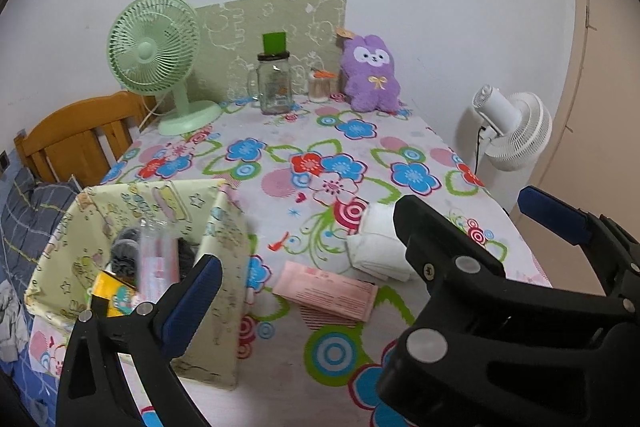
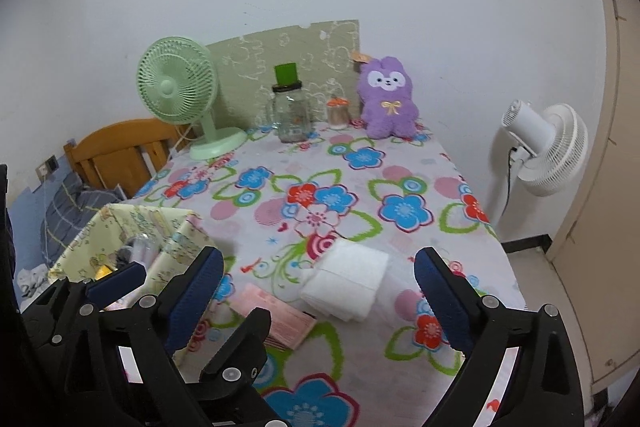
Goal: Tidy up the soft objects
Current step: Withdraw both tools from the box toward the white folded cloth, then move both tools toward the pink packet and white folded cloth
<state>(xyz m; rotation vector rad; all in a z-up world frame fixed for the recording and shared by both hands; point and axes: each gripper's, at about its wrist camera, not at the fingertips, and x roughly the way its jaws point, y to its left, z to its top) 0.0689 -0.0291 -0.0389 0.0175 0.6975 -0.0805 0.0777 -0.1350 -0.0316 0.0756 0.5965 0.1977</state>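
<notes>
Folded white cloth [image 2: 346, 281] lies near the worktop's front-right edge, dead ahead of the right gripper [image 2: 318, 293], long axis roughly crosswise to its fingers. Right is nearer; left gripper [image 1: 304, 259] faces cloth and bin [image 1: 224, 227]. Both wide open, empty.

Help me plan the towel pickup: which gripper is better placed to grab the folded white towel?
Right. The right gripper is open with the folded white towel lying between its fingers; the left gripper sits nearer the fabric storage box.
</notes>
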